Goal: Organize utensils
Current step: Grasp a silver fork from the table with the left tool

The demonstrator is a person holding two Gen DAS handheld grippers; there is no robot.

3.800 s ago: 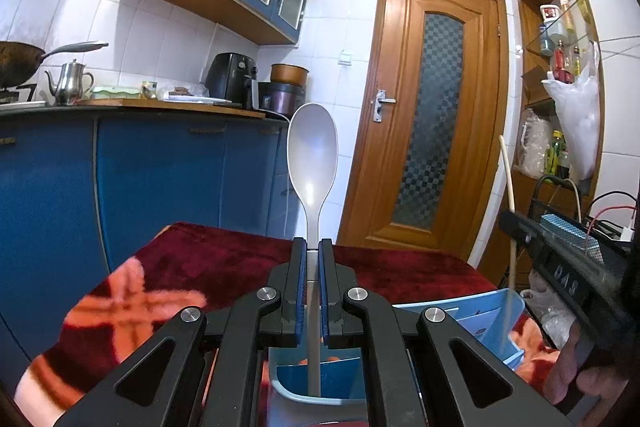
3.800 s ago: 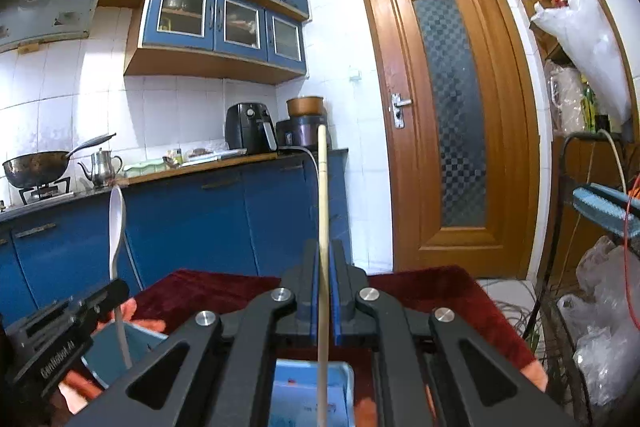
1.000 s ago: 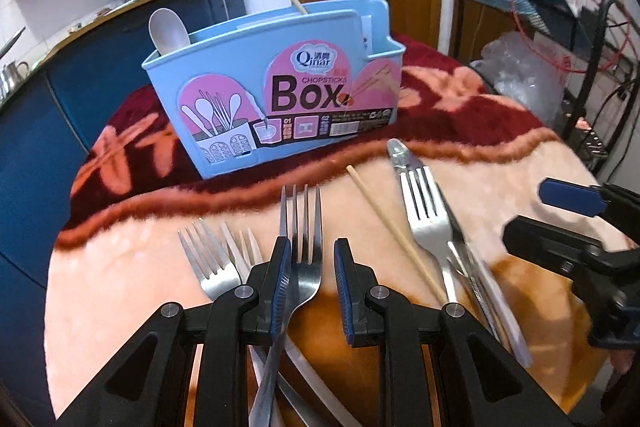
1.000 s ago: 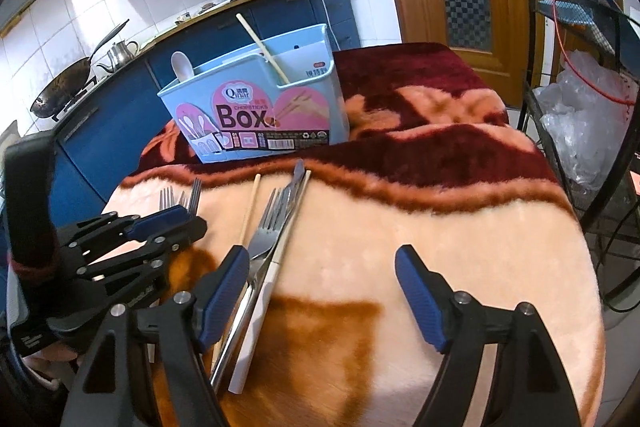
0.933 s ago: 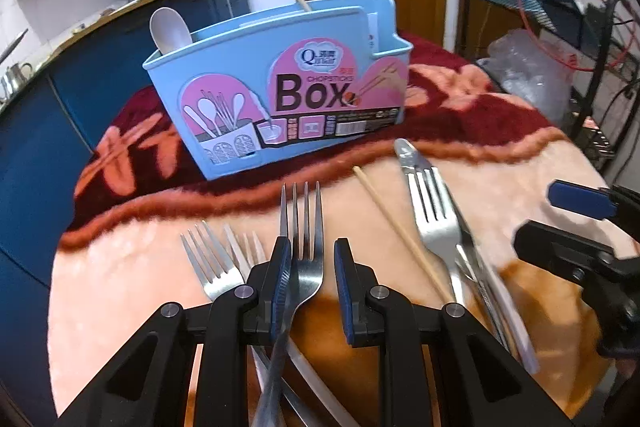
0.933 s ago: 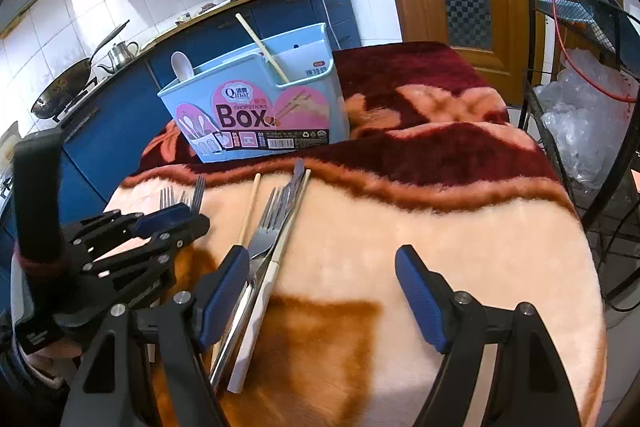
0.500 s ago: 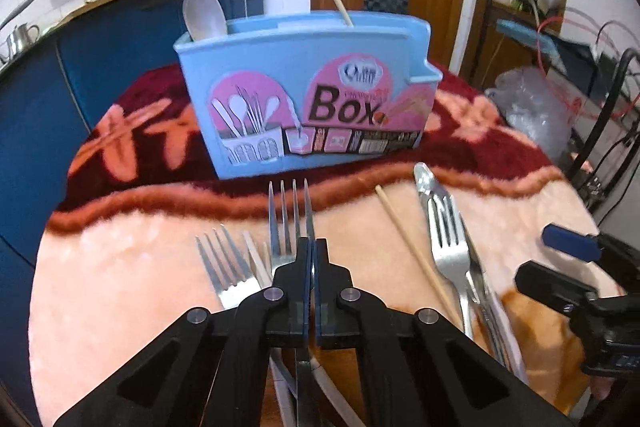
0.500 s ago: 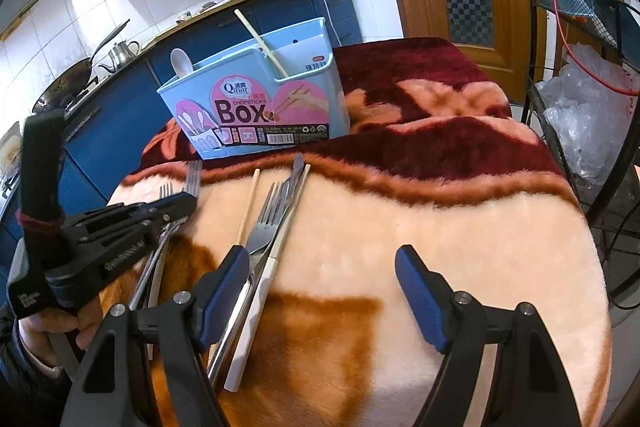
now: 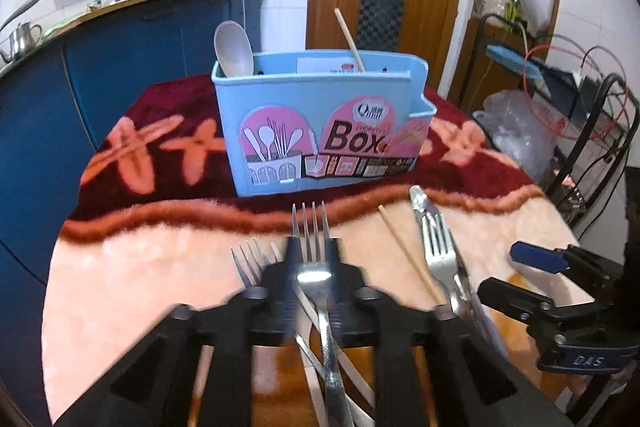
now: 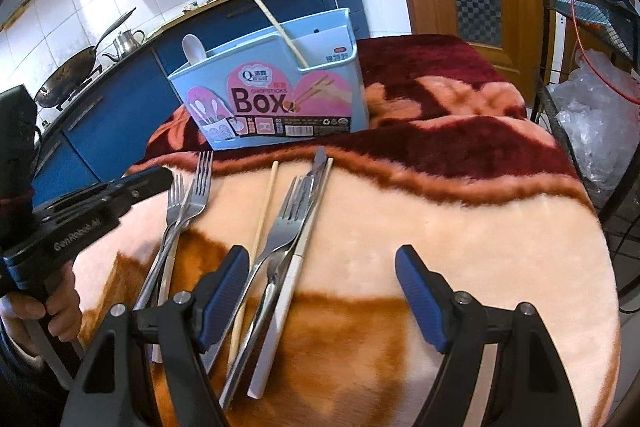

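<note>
while the left gripper [image 9: 310, 269] clamps a fork [image 9: 310, 255] | tines toward box [image 9: 320, 127] | right gripper [image 10: 320, 291] gapes, empty

The right gripper [image 10: 320, 291] is held wide open above the blanket [image 10: 460, 227]. Forks [image 10: 188, 203], a chopstick [image 10: 264, 211] and a knife [image 10: 308, 199] are seen at ten o'clock, the blue box [image 10: 272, 107] at twelve.

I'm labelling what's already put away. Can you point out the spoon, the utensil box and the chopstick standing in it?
spoon [image 9: 234, 49], left wrist view, on its bowl.
utensil box [image 10: 224, 77], right wrist view, on its front wall.
chopstick [image 10: 280, 27], right wrist view, mid-shaft above the rim.
</note>
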